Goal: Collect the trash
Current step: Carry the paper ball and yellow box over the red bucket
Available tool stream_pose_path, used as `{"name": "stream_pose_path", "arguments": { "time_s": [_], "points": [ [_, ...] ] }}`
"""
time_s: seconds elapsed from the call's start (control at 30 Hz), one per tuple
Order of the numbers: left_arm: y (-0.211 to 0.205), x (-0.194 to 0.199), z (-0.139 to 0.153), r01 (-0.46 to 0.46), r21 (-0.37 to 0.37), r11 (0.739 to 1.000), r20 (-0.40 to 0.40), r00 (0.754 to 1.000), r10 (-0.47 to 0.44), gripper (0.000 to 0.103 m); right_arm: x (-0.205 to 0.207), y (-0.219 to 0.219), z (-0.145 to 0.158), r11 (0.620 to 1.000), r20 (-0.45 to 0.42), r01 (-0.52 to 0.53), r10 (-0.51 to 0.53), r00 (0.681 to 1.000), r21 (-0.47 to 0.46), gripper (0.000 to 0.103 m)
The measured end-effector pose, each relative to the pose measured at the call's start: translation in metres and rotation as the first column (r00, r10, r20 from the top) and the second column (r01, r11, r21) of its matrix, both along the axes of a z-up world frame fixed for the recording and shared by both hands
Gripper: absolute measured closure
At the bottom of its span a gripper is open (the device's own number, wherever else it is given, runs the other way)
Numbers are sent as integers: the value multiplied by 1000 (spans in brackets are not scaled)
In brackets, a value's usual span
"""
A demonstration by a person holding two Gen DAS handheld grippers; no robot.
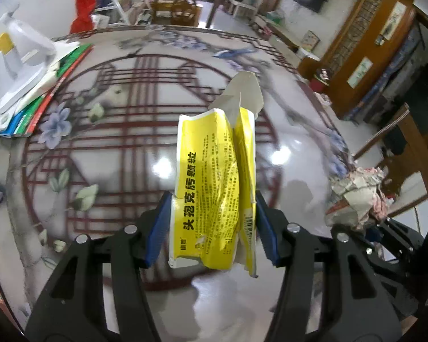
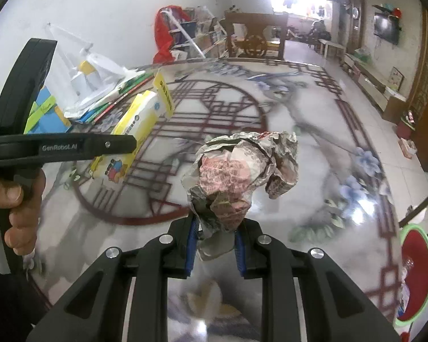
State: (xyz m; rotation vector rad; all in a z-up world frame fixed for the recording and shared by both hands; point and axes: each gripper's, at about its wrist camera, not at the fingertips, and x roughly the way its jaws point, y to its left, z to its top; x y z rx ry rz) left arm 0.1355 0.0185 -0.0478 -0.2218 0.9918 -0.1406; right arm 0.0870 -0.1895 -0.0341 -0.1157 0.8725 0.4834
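My left gripper [image 1: 212, 213] is shut on a crushed yellow medicine box [image 1: 214, 182] with black print, held above the glossy patterned table [image 1: 114, 142]. The box also shows in the right wrist view [image 2: 134, 131], held by the left gripper [image 2: 128, 142] at the left. My right gripper [image 2: 216, 233] is shut on a crumpled paper ball [image 2: 239, 176] with red print, above the table [image 2: 314, 142]. The same paper ball shows at the right edge of the left wrist view [image 1: 356, 196].
A pile of papers, coloured booklets and white plastic items [image 1: 20, 79] lies at the table's far left; it also shows in the right wrist view [image 2: 94, 91]. A red bin with a green rim [image 2: 413, 273] stands on the floor at the right. Chairs and shelves stand beyond the table.
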Motion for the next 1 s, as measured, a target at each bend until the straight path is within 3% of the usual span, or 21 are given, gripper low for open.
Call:
{"name": "stream_pose_path", "arguments": {
  "time_s": [0.5, 0.73, 1.0],
  "points": [
    [-90, -7, 14, 168, -62, 984, 15, 986, -167, 49, -13, -95, 21, 988, 16, 151, -151, 988, 26, 82],
    [-157, 4, 24, 274, -79, 958, 25, 962, -273, 49, -13, -152, 35, 974, 40, 226, -226, 973, 4, 82],
    [-249, 18, 40, 399, -93, 912, 46, 917, -397, 49, -9, -231, 51, 938, 62, 346, -346, 936, 2, 82]
  ]
}}
